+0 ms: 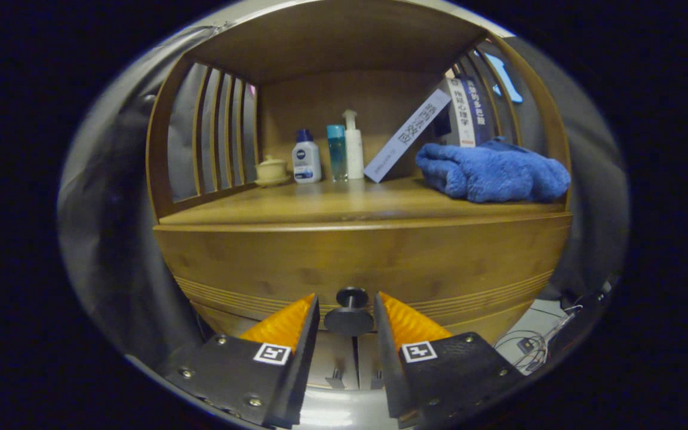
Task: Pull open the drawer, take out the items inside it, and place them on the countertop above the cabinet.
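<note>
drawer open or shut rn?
Shut. The drawer front sits flush under the countertop, nothing of its inside visible. The gripper is open, fingers either side of the black knob, not pressing it.

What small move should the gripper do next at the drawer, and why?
Probably close the gripper on the black knob. The knob sits between the open fingers, with a gap on each side, and the drawer front looks shut, so a firm grasp must come before pulling.

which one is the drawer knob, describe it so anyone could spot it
Start at the wooden cabinet and drop below its countertop to the drawer front. The knob sits between the open gripper fingers, untouched: a dark round pull, the only black thing on that panel.
</note>
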`<state>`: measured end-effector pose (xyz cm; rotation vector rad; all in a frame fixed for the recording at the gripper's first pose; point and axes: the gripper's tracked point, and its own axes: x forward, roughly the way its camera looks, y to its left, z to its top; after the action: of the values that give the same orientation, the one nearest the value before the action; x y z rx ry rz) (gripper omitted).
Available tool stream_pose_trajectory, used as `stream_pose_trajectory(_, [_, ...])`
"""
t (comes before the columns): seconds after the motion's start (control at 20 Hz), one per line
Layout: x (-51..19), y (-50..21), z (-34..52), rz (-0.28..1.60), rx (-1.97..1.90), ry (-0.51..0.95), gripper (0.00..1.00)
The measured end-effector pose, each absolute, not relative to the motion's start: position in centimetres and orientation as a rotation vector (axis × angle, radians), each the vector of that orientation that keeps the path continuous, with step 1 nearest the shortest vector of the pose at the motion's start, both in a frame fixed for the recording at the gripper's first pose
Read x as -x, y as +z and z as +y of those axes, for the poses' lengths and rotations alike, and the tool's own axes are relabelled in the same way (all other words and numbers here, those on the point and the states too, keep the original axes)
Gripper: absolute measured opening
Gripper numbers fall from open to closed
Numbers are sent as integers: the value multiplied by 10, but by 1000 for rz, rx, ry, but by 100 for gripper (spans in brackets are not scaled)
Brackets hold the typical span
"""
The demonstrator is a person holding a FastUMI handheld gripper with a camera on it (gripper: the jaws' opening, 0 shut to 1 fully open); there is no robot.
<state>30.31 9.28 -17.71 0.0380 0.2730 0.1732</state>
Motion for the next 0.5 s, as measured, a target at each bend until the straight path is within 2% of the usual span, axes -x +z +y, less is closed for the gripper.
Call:
stream_pose_trajectory(0.1, [-313, -187, 93, 295, -22, 166, 51])
stream_pose_trajectory(0.15, [-314, -184, 94, 291, -8, 162, 43])
stream_pose_trajectory(0.25, [-309, -182, 94, 314, 14, 152, 37])
stream_pose_trajectory(0.35, [-304, -185, 94, 330, 24, 146, 23])
stream_pose_trajectory(0.5, [-283, -186, 90, 350, 39, 120, 23])
